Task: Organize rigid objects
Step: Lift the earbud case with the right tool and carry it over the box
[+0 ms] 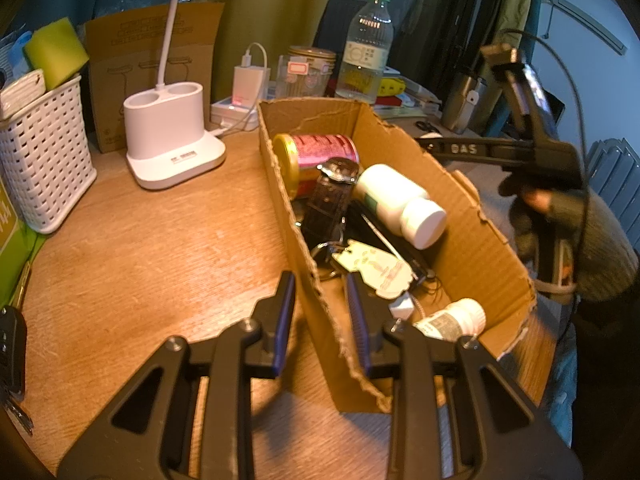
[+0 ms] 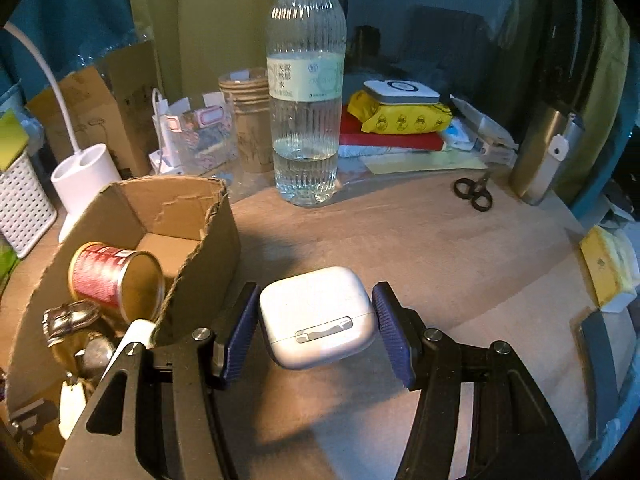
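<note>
A torn cardboard box (image 1: 472, 216) lies on the wooden table and holds a red can (image 1: 320, 156), a watch (image 1: 332, 196), a white bottle (image 1: 400, 204), a small pill bottle (image 1: 456, 318) and a key tag (image 1: 372, 268). My left gripper (image 1: 320, 320) is open, its fingers either side of the box's near wall. My right gripper (image 2: 314, 330) is open around a white earbud case (image 2: 318, 316) on the table, right of the box (image 2: 208, 248); the pads stand just off its sides. The right gripper body also shows in the left wrist view (image 1: 532, 140).
A water bottle (image 2: 306, 100), paper cups (image 2: 248, 120), scissors (image 2: 474, 190), a steel flask (image 2: 546, 152) and stacked packets (image 2: 400, 116) stand behind. A white lamp base (image 1: 172, 136), a basket (image 1: 40, 152) and a charger (image 1: 248, 84) are at left. A car key (image 1: 12, 352) lies at the table edge.
</note>
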`<state>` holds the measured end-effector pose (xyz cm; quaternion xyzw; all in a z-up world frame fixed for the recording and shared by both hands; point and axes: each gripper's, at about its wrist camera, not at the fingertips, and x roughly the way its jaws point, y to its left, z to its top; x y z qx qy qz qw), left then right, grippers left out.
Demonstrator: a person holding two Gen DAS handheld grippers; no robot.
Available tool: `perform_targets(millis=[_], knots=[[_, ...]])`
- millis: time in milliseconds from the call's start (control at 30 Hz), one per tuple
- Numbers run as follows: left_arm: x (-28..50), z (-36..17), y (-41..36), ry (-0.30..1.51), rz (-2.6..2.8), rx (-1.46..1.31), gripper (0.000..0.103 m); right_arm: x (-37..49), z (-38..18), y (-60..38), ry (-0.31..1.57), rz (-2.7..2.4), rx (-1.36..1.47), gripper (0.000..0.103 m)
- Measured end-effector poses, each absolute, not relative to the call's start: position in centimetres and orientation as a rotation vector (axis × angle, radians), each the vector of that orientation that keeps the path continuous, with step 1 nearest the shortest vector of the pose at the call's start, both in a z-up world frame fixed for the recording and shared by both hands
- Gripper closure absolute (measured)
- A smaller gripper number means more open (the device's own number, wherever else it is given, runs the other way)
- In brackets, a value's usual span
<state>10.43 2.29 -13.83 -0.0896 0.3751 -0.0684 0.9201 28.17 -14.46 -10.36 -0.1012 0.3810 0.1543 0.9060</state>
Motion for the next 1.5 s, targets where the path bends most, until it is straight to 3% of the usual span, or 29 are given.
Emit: perform_targets(millis=[967,1500], knots=[[10.4,-13.8,2.3,0.77,-0.14,-0.183,0.075,19.4,-5.1,-12.5,0.654,0.36,-0.221,0.042],[10.4,-13.8,2.3,0.77,-0.14,-0.183,0.075,16.1,-7.0,-8.3,0.691,0.516,-0.243,0.042]])
